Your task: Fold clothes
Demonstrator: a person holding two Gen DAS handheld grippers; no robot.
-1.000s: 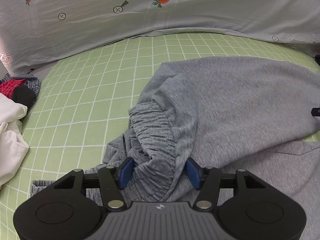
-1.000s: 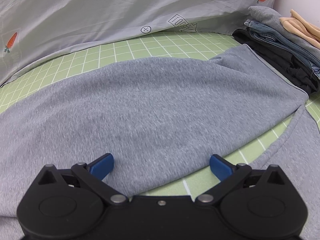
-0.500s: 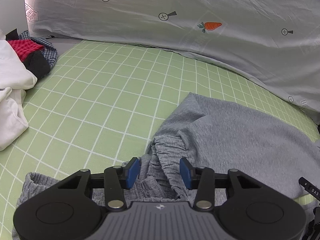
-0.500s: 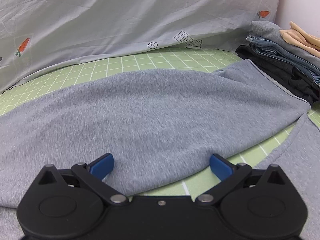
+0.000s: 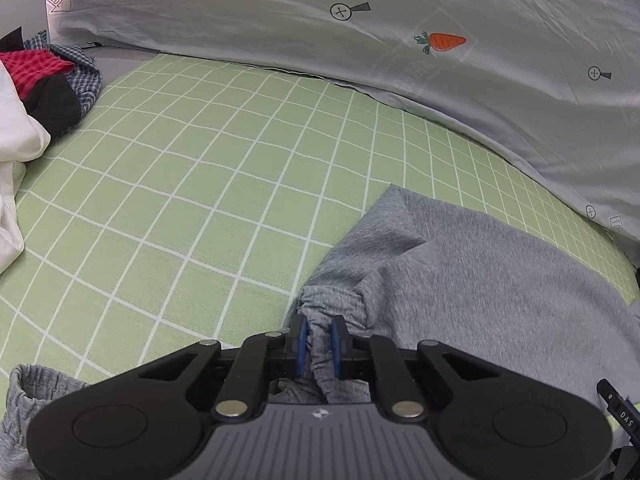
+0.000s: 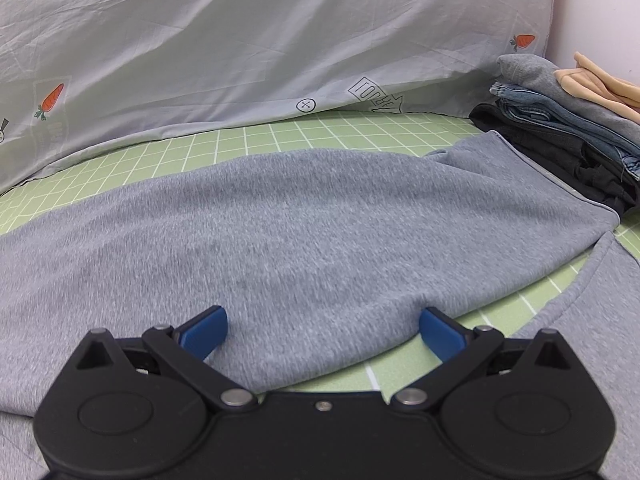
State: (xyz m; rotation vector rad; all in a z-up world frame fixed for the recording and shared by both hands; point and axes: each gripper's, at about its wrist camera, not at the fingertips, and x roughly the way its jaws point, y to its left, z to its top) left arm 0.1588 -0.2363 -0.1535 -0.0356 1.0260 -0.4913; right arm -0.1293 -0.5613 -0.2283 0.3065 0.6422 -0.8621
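Observation:
Grey sweatpants (image 5: pixel 480 280) lie on the green checked bed sheet (image 5: pixel 200 200). My left gripper (image 5: pixel 318 344) is shut on the bunched elastic waistband (image 5: pixel 332 304) of the sweatpants. Another gathered grey edge (image 5: pixel 36 384) shows at the lower left. In the right wrist view the grey sweatpants (image 6: pixel 300 232) spread flat across the bed. My right gripper (image 6: pixel 322 330) is open wide, its blue pads (image 6: pixel 206 326) resting on the fabric near its lower edge, holding nothing.
A pale grey duvet with carrot prints (image 5: pixel 400 40) lies along the back, also in the right wrist view (image 6: pixel 240 40). A heap of white, red and checked clothes (image 5: pixel 32 92) sits at the left. A folded stack of clothes (image 6: pixel 568 128) stands at the right.
My left gripper closed on the waistband and pulled it back and left, so more green sheet shows. My right gripper stayed open on the fabric with only a slight shift.

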